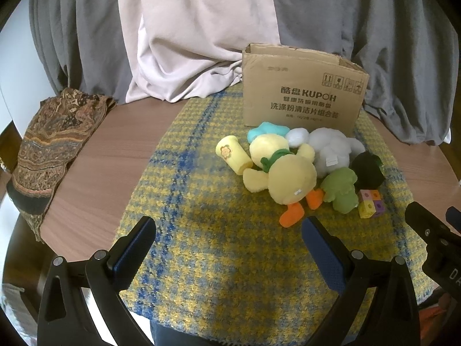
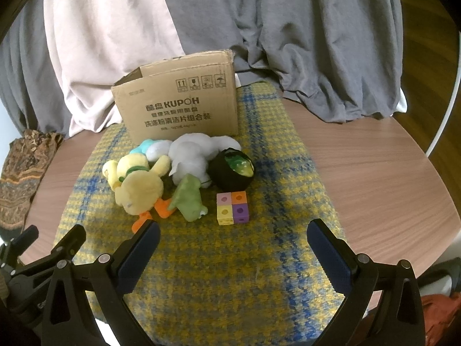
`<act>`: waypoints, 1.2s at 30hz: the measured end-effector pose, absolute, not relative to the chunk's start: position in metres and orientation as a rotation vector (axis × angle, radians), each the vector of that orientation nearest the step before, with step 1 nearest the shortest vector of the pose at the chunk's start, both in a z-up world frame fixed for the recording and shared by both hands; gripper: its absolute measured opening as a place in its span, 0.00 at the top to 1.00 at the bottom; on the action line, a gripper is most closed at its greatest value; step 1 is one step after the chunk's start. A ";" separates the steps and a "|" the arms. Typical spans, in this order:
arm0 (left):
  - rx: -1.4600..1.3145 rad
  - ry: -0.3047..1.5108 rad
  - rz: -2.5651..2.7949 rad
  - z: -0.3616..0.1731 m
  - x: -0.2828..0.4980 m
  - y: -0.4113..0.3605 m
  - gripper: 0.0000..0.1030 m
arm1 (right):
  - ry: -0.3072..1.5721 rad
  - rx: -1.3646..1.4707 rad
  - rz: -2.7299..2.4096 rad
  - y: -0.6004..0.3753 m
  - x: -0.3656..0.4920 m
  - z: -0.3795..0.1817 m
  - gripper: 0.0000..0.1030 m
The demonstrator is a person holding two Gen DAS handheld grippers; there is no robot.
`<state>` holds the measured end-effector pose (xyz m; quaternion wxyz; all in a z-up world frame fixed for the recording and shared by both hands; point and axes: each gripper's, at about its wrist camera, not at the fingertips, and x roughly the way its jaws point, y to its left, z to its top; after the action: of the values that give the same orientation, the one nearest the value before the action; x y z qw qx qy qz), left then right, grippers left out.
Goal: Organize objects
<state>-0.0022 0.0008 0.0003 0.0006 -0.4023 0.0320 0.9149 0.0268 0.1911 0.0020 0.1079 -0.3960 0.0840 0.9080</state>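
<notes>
A pile of toys lies on a yellow-and-blue checked cloth (image 1: 201, 230) in front of an open cardboard box (image 1: 299, 98), also in the right wrist view (image 2: 178, 112). The pile holds a yellow plush duck (image 1: 285, 173) (image 2: 138, 187), a yellow cup (image 1: 233, 155), a grey-white plush (image 1: 331, 150) (image 2: 193, 155), a green plush (image 1: 340, 190) (image 2: 188, 199), a black ball-shaped toy (image 1: 367, 170) (image 2: 233, 170), a teal toy (image 1: 266, 129) and a coloured cube block (image 1: 370, 203) (image 2: 232, 207). My left gripper (image 1: 230, 236) is open and empty, short of the pile. My right gripper (image 2: 230, 245) is open and empty, just short of the cube block.
The cloth lies on a round wooden table (image 2: 389, 187). A patterned brown fabric (image 1: 49, 150) hangs over the table's left edge. Grey and pale pink drapes (image 1: 187, 43) hang behind the box.
</notes>
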 end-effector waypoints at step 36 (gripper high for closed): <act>-1.250 0.124 2.846 -0.055 -0.035 0.025 0.00 | 0.185 -1.273 2.582 0.207 -0.016 -0.061 0.02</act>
<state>-0.0352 0.0246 -0.0549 0.0154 -0.4018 0.0398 0.9147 -0.0163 0.2066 -0.0614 0.1280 -0.4377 0.0635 0.8877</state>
